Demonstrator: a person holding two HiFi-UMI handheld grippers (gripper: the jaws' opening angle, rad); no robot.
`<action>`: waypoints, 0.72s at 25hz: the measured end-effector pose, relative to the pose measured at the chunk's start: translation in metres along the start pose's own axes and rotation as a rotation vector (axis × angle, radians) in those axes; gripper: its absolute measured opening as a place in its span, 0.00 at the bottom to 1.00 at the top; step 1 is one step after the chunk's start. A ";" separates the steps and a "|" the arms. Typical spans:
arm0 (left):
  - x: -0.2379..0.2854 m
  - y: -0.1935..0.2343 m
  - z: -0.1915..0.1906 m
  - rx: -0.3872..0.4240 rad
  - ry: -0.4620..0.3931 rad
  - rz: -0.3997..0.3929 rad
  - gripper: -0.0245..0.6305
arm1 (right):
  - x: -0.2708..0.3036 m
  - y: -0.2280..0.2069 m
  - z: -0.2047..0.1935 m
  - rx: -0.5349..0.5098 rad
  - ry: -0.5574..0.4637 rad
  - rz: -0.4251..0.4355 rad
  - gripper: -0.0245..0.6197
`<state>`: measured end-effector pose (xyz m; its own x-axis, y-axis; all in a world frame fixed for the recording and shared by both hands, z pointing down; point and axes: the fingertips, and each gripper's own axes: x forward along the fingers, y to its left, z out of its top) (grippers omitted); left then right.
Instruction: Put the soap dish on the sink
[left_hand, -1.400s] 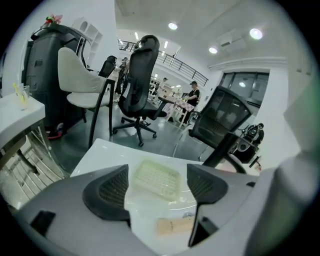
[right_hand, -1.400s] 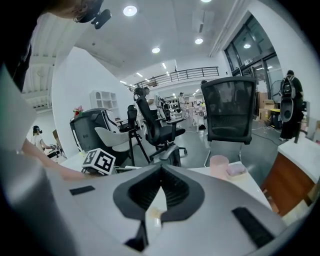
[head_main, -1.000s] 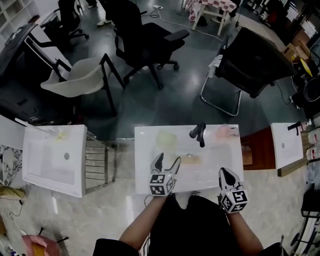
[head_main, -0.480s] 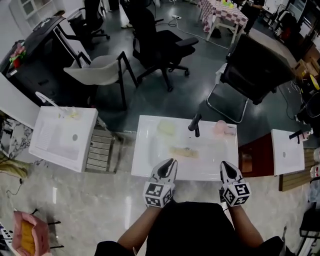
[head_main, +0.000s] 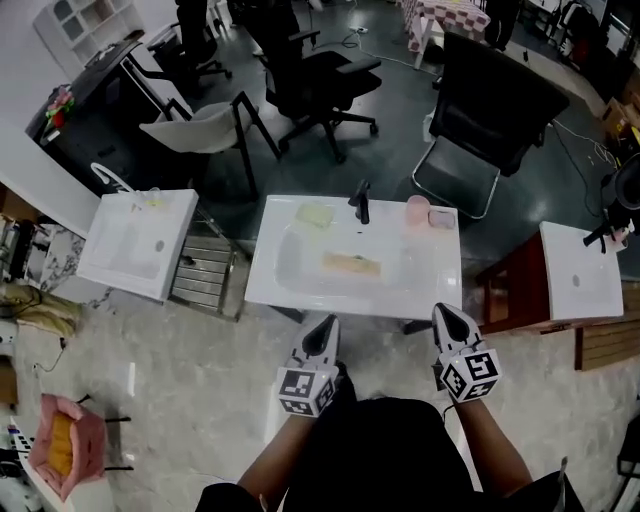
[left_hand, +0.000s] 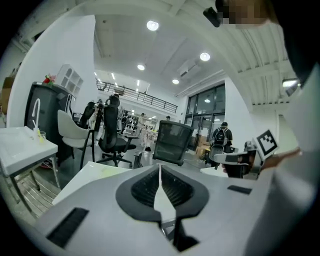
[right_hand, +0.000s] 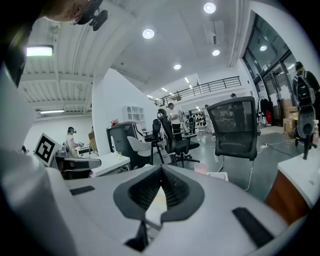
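Note:
A white sink (head_main: 270, 275) stands ahead of me with a black tap (head_main: 362, 200) at its back. A tan oblong thing (head_main: 351, 264), apparently the soap dish, lies in the basin. On the back rim sit a pale green pad (head_main: 314, 214), a pink cup (head_main: 417, 210) and a small pink box (head_main: 440, 218). My left gripper (head_main: 322, 335) (left_hand: 160, 167) is shut and empty, a little short of the sink's front edge. To its right, also clear of the sink, my right gripper (head_main: 448, 325) (right_hand: 161, 170) is shut on nothing.
A second white sink (head_main: 135, 240) and a slatted rack (head_main: 205, 270) stand to the left. A third sink (head_main: 580, 270) beside a wooden cabinet (head_main: 510, 290) stands to the right. Black office chairs (head_main: 320, 75) (head_main: 490, 110) and a white chair (head_main: 195, 130) are beyond. A pink basket (head_main: 65, 445) sits at lower left.
Both grippers have drawn back from over the basin to in front of the sink. The left jaws, open a second ago, have shut empty. The tan thing stays in the basin.

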<state>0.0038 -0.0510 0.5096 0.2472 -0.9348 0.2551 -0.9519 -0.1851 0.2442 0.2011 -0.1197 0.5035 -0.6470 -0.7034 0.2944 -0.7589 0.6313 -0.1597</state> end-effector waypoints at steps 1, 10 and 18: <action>-0.009 -0.010 -0.003 0.000 -0.007 0.016 0.07 | -0.012 -0.002 -0.004 -0.012 -0.004 0.005 0.03; -0.068 -0.069 -0.026 0.061 0.018 0.132 0.07 | -0.090 0.007 -0.015 -0.128 -0.047 -0.035 0.03; -0.093 -0.057 -0.016 0.059 -0.021 0.113 0.07 | -0.096 0.029 -0.030 -0.072 -0.023 -0.039 0.03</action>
<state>0.0385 0.0517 0.4871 0.1348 -0.9568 0.2575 -0.9826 -0.0955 0.1592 0.2429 -0.0243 0.4988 -0.6195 -0.7345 0.2771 -0.7766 0.6248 -0.0801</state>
